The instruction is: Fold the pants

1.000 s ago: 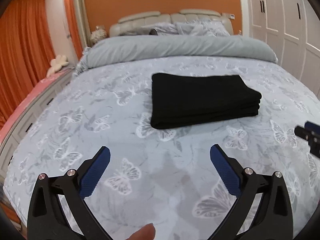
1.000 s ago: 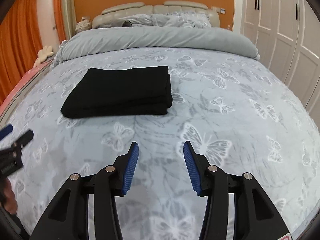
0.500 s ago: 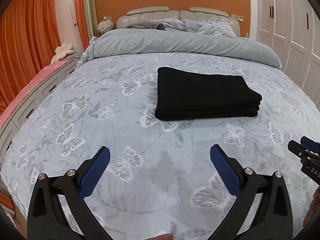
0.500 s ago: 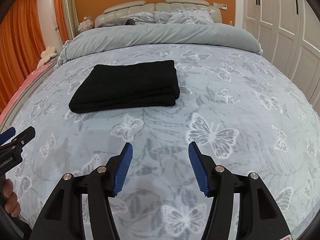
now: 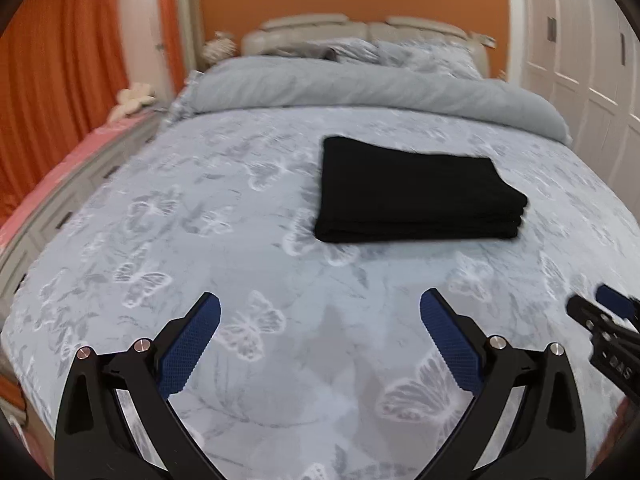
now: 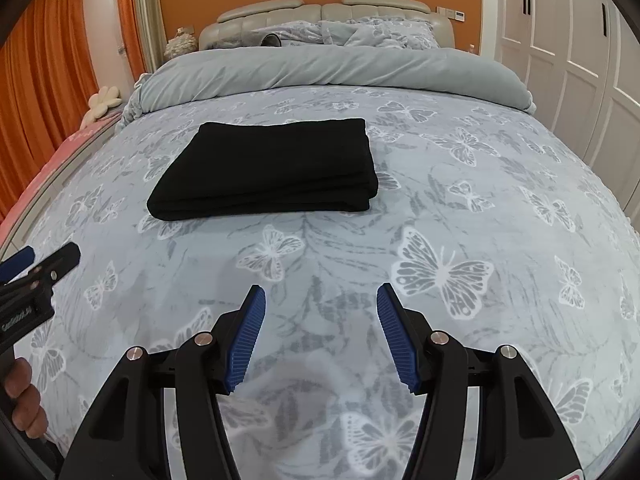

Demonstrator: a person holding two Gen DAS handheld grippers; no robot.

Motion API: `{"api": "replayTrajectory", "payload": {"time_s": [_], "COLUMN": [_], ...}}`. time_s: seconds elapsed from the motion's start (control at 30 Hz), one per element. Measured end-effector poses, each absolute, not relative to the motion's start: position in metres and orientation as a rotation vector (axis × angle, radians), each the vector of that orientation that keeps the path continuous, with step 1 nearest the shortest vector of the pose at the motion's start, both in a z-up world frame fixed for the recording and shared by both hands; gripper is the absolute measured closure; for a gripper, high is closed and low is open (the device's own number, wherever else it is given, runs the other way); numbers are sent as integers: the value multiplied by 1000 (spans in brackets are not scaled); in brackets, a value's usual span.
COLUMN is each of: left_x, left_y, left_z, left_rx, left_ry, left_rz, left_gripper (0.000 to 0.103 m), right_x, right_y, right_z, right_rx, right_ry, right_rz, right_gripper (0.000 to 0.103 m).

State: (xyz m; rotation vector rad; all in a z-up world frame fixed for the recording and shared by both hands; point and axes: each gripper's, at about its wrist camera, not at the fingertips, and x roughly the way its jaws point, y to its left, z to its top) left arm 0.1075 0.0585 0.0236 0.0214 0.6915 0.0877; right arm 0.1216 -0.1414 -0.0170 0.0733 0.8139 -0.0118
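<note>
The black pants [image 5: 416,190] lie folded into a flat stacked rectangle on the butterfly-print bedspread [image 5: 240,240], and also show in the right wrist view [image 6: 268,168]. My left gripper [image 5: 320,340] is open and empty, held above the bed well short of the pants. My right gripper [image 6: 318,334] is open and empty, also back from the pants. Each gripper shows at the edge of the other's view: the right one [image 5: 604,320] and the left one [image 6: 36,272].
A rolled grey duvet [image 6: 328,70] and pillows [image 6: 360,32] lie at the head of the bed. White wardrobe doors [image 6: 560,60] stand on the right. Orange curtains [image 5: 52,80] and a pink-topped ledge [image 5: 52,176] run along the left.
Both grippers have pulled back and risen from the bed, so the pants sit farther off. The right gripper's jaws have opened wider. The pants have not moved.
</note>
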Motion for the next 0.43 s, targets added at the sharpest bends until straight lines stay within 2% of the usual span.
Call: {"api": "replayTrajectory", "payload": {"time_s": [0.43], "left_x": [109], "left_y": [48], "left_z": [21], "left_rx": [54], "left_ry": [750], "left_rz": [-12], "left_gripper": [5], "right_x": [121], "right_y": [-140], "right_z": [-16], "right_rx": [73], "right_ry": [810], "right_rz": [-13], "right_gripper": [45]}}
